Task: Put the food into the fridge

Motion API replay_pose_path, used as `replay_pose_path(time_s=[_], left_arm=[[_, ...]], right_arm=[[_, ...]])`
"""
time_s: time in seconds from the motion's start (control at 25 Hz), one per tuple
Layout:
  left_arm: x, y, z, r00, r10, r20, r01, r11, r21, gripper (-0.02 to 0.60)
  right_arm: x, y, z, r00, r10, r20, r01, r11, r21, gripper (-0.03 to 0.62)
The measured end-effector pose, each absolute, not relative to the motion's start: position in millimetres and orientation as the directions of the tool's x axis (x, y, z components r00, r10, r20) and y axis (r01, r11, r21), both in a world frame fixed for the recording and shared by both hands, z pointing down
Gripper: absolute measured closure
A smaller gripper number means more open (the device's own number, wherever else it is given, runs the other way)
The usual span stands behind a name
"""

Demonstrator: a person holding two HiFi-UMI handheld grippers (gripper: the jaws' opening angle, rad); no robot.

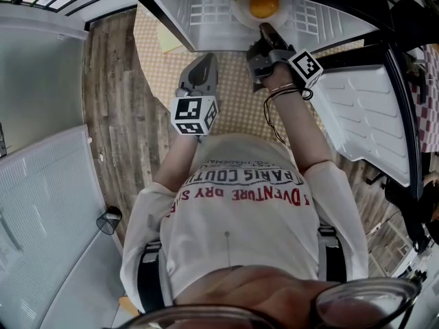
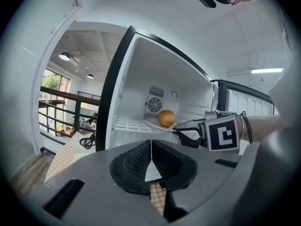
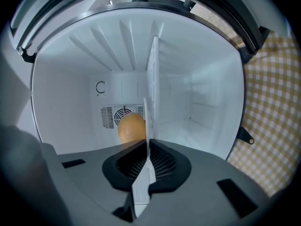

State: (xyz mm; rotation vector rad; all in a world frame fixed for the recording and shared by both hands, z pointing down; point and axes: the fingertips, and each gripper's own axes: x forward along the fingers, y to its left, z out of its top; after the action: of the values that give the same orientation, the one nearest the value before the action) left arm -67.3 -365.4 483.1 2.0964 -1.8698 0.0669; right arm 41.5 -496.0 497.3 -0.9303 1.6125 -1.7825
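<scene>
An orange (image 1: 263,5) lies on a white plate (image 1: 241,14) inside the open fridge (image 1: 206,19). My right gripper (image 1: 264,31) is shut on the plate's near rim. In the right gripper view the plate (image 3: 146,121) runs edge-on between the jaws of the right gripper (image 3: 147,147), with the orange (image 3: 130,128) just left of it. The left gripper view shows the orange (image 2: 166,118) and plate (image 2: 154,125) at the level of the wire shelf (image 2: 128,124); I cannot tell whether the plate rests on it. My left gripper (image 1: 199,81) hangs shut and empty outside the fridge, lower left.
The fridge door (image 1: 363,115) stands open to the right. A checked mat (image 1: 236,94) covers the floor in front, with wooden boards (image 1: 113,101) beyond it to the left. A coiled black cable (image 2: 87,140) lies on the mat left of the fridge.
</scene>
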Motion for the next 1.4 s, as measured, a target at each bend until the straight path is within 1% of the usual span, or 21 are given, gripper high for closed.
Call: replay_pose_path(time_s=[0.12,0.2,0.24,0.32,0.48,0.68,0.72,0.76,0.8,0.88,0.96,1.08,1.16,1.28,1.36,1.4], left_arm=[[-65.8,-366.6,483.1,0.142,-0.957,0.252,-0.974,-0.090,0.207,0.554],[-65.9,-366.8,483.0,0.143,-0.957,0.252,-0.974,-0.092,0.206,0.554],[-65.9,-366.9,482.8,0.144,-0.957,0.252,-0.975,-0.093,0.204,0.554],[-65.8,-367.0,481.8,0.144,-0.957,0.252,-0.975,-0.094,0.201,0.554],[-64.6,-366.5,478.5,0.146,-0.958,0.247,-0.976,-0.097,0.197,0.554],[-60.0,-365.7,470.1,0.156,-0.960,0.233,-0.975,-0.112,0.190,0.554],[-58.8,-365.6,467.7,0.159,-0.960,0.229,-0.975,-0.116,0.188,0.554],[-57.5,-365.5,465.0,0.161,-0.961,0.224,-0.975,-0.120,0.185,0.554],[-55.8,-365.3,462.0,0.163,-0.962,0.219,-0.975,-0.124,0.182,0.554],[-51.9,-364.7,455.0,0.168,-0.964,0.206,-0.976,-0.133,0.174,0.554],[-47.3,-364.2,447.2,0.173,-0.966,0.190,-0.976,-0.143,0.163,0.554],[-38.9,-363.9,436.0,0.185,-0.968,0.167,-0.976,-0.160,0.148,0.554],[-31.1,-362.0,429.5,0.201,-0.967,0.157,-0.974,-0.180,0.136,0.554],[-16.4,-357.9,421.3,0.238,-0.961,0.139,-0.970,-0.226,0.094,0.554],[-8.7,-355.7,418.9,0.253,-0.959,0.132,-0.967,-0.246,0.065,0.554],[-6.3,-354.9,418.5,0.256,-0.958,0.129,-0.966,-0.250,0.061,0.554]], right_arm=[[42.3,-496.3,497.1,-0.604,-0.788,0.117,-0.053,-0.107,-0.993,0.558],[42.1,-496.3,496.1,-0.610,-0.783,0.123,-0.102,-0.076,-0.992,0.559],[41.7,-496.2,495.6,-0.615,-0.778,0.130,-0.137,-0.058,-0.989,0.547],[40.4,-495.3,495.4,-0.622,-0.769,0.144,-0.174,-0.043,-0.984,0.426],[43.2,-490.5,494.8,-0.622,-0.771,0.135,-0.165,-0.039,-0.985,0.414],[54.5,-471.7,491.4,-0.616,-0.774,0.149,-0.232,-0.003,-0.973,0.414],[56.5,-466.3,489.3,-0.618,-0.773,0.146,-0.246,0.013,-0.969,0.426],[59.0,-460.9,485.7,-0.618,-0.773,0.141,-0.272,0.042,-0.961,0.471],[62.0,-455.6,480.5,-0.618,-0.775,0.132,-0.312,0.087,-0.946,0.535],[68.4,-445.4,467.6,-0.619,-0.777,0.113,-0.409,0.196,-0.891,0.557],[73.3,-435.8,457.4,-0.624,-0.775,0.102,-0.473,0.270,-0.839,0.563],[76.7,-423.7,450.3,-0.637,-0.765,0.100,-0.523,0.333,-0.785,0.568],[75.2,-414.7,447.1,-0.654,-0.751,0.089,-0.577,0.420,-0.701,0.568],[75.7,-400.8,438.6,-0.659,-0.749,0.069,-0.697,0.573,-0.432,0.568],[79.4,-392.5,432.2,-0.650,-0.758,0.049,-0.739,0.616,-0.271,0.568],[80.5,-388.7,429.3,-0.649,-0.760,0.038,-0.746,0.626,-0.226,0.568]])
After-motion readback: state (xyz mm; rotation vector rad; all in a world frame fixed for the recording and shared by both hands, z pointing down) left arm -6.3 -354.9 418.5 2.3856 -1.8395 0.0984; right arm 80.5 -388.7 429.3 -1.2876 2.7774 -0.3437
